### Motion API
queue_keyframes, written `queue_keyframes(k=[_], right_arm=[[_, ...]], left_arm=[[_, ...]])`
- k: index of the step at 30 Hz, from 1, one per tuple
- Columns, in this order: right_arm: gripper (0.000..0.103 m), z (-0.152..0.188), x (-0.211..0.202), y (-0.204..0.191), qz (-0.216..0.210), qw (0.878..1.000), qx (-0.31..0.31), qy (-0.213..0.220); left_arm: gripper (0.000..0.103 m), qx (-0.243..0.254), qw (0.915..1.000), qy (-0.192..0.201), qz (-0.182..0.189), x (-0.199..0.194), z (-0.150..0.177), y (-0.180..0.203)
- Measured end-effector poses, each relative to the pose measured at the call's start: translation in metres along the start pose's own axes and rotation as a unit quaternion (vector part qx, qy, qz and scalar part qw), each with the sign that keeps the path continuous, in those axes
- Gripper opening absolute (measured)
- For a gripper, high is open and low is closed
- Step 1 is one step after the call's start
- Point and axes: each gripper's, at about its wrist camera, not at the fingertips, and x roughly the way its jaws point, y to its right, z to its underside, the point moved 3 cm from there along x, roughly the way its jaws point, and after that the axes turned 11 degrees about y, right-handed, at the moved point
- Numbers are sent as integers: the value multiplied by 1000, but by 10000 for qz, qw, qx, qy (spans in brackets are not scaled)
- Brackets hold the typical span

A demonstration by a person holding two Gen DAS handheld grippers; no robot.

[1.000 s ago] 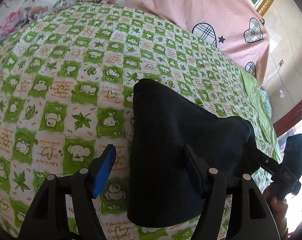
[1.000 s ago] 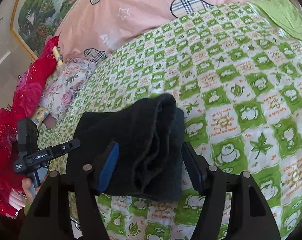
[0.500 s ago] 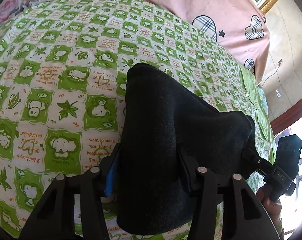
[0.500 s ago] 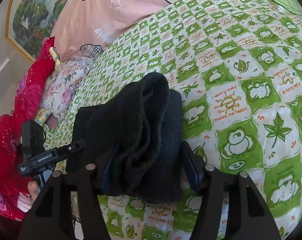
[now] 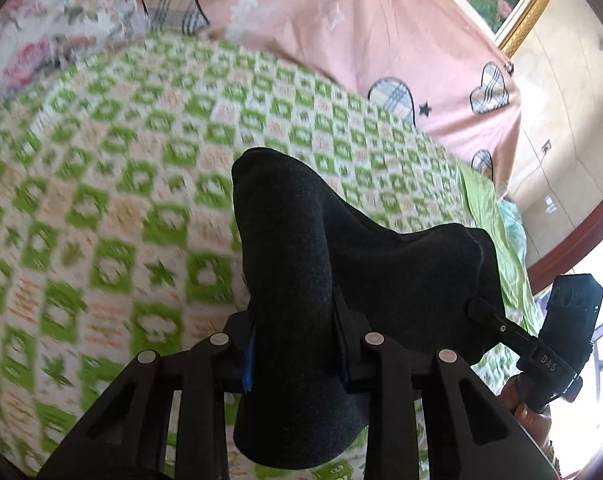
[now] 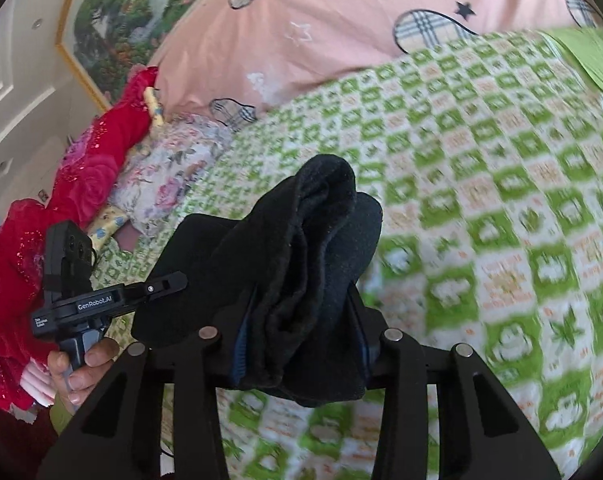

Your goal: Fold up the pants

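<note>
Both hand-held grippers, left (image 5: pixel 295 344) and right (image 6: pixel 299 344), clamp the dark pants (image 5: pixel 353 264).

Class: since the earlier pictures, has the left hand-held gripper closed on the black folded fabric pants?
Yes. The left hand-held gripper has shut on the black folded fabric pants.

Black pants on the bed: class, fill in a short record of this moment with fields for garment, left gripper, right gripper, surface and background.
garment: black pants, folded into a thick bundle, held between both grippers
left gripper: left gripper shut on one end of the bundle
right gripper: right gripper shut on the other end, layered edges showing
surface: green and white checked bedspread under the pants; whether the bundle touches it cannot be told
background: pink sheet with plaid hearts, framed painting
</note>
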Motion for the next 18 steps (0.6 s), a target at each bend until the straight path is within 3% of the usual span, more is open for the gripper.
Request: queue_keyframes(k=[9,18], right_arm=[[42,-27,56,-21,-264,9996,-113,-9],[43,-29,116,-26,-377,9987,-215,-263]], left_arm=[[29,206,9977,314,-564,4,-40,-26],[29,112,9956,278,-884,28,-52,-73]])
